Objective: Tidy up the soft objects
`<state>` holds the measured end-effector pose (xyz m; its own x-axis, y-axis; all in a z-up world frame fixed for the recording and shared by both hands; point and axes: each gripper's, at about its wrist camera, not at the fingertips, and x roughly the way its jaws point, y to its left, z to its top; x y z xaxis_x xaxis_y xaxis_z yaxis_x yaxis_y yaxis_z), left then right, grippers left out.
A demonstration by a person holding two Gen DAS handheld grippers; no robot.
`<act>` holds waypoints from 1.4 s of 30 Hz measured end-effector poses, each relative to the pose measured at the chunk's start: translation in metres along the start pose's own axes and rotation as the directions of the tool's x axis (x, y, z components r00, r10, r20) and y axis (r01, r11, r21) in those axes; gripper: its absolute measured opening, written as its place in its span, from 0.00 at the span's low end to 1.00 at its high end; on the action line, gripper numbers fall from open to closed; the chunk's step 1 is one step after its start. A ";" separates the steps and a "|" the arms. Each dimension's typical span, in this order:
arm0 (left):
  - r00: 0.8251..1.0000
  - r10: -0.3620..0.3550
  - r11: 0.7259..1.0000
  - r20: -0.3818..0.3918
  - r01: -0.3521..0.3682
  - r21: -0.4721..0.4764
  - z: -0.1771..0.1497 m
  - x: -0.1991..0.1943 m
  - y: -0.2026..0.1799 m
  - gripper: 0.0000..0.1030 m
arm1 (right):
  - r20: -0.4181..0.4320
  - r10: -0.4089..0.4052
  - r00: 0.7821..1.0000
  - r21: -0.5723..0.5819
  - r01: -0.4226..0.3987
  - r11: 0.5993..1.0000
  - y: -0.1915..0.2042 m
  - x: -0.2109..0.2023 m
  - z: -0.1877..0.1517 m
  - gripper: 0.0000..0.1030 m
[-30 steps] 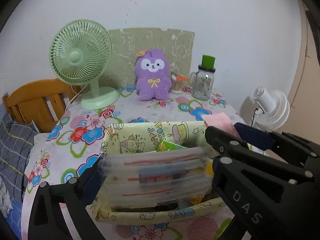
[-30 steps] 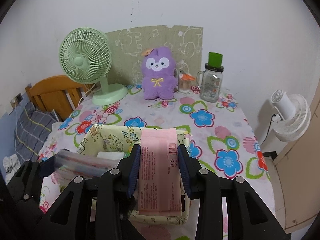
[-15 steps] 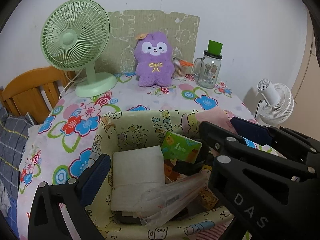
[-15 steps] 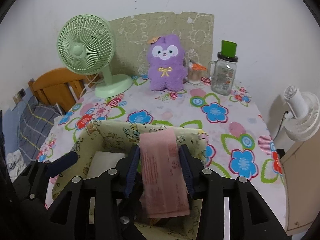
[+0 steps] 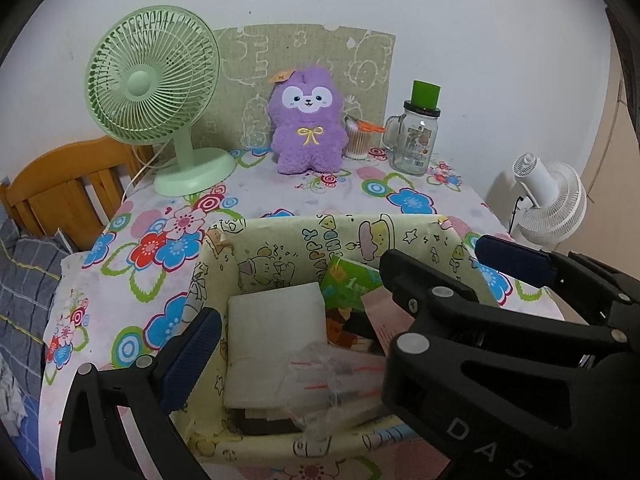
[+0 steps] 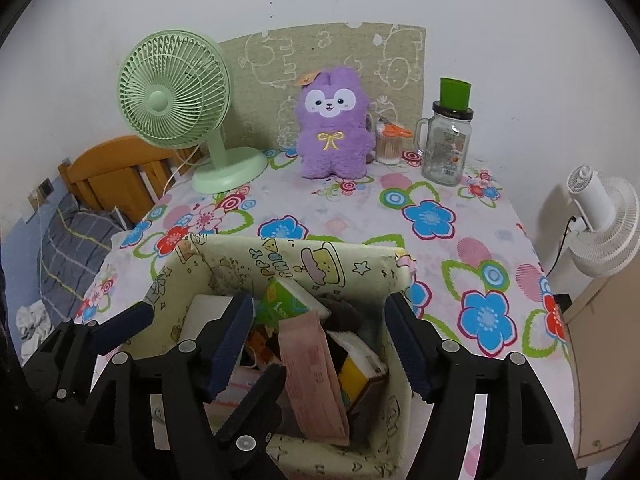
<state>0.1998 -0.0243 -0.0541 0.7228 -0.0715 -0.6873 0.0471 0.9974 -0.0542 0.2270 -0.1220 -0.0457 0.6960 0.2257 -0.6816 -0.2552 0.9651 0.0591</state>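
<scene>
Right gripper [image 6: 320, 336] hangs over the open cream fabric storage box printed with cartoon figures [image 6: 320, 256]. Its jaws have just been opening and now stand well apart. The flat pink printed packet [image 6: 310, 376] sits between them, leaning inside the box, with neither pad pressing on it.

Left gripper [image 5: 304, 300] is over the same box, to the right gripper's left. Its jaws are apart and clamp nothing. In the left wrist view, directly below them lie a white folded cloth pad [image 5: 276, 344] and a crumpled clear plastic bag with red lines [image 5: 332, 376], both inside the box.

Just beyond the pink packet, further into the box: a green tissue pack [image 6: 286, 300], a dark brown soft item [image 6: 340, 312], and a yellow-and-white block [image 6: 356, 364] to the packet's right.

The box stands on the surface covered by a flower-patterned cloth [image 6: 432, 216].

Far ahead, at the surface's back edge against the wall, from left to right of the gripper: pale green desk fan [image 6: 176, 96], purple plush toy with a yellow bow [image 6: 332, 128], small clear container of sticks with an orange top [image 6: 390, 144], glass handled jar with a green lid [image 6: 446, 140]. A beige card with cartoon outlines [image 6: 280, 56] leans behind them.

Off the surface to the right, a white fan [image 6: 600, 216]; to the left, a wooden headboard [image 6: 108, 172].
</scene>
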 end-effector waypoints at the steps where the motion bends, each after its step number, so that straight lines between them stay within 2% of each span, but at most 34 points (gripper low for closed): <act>1: 1.000 0.001 1.000 0.004 -0.001 0.002 -0.001 -0.002 -0.001 1.00 | 0.003 -0.007 1.000 -0.001 0.007 1.000 0.000 -0.003 -0.001 0.72; 5: 1.000 0.003 1.000 0.020 -0.003 0.000 -0.004 -0.013 -0.001 1.00 | 0.021 -0.020 1.000 -0.003 0.020 1.000 0.002 -0.015 -0.006 0.76; 16: 0.999 0.017 1.000 0.051 -0.017 -0.007 -0.014 -0.043 -0.002 1.00 | 0.037 -0.024 0.999 0.002 0.024 1.000 0.010 -0.044 -0.022 0.77; 18: 0.998 0.017 1.000 0.060 -0.017 -0.006 -0.017 -0.049 -0.003 1.00 | 0.046 -0.028 0.999 0.007 0.028 1.000 0.010 -0.051 -0.026 0.81; 26: 0.996 0.005 1.000 0.086 -0.006 0.007 -0.029 -0.070 -0.010 1.00 | 0.073 -0.045 0.996 0.023 0.044 0.999 0.009 -0.074 -0.040 0.84; 32: 0.996 0.008 1.000 0.091 -0.010 0.015 -0.038 -0.083 -0.014 1.00 | 0.097 -0.061 0.993 0.025 0.058 0.998 0.010 -0.091 -0.050 0.90; 42: 0.992 0.028 1.000 0.122 -0.029 0.002 -0.053 -0.108 -0.008 1.00 | 0.148 -0.097 0.984 0.039 0.092 0.995 0.008 -0.121 -0.068 0.91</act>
<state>0.0855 -0.0249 -0.0178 0.8028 -0.0418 -0.5948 0.0274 0.9991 -0.0332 0.0948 -0.1502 -0.0128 0.8094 0.1479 -0.5684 -0.1631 0.9863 0.0245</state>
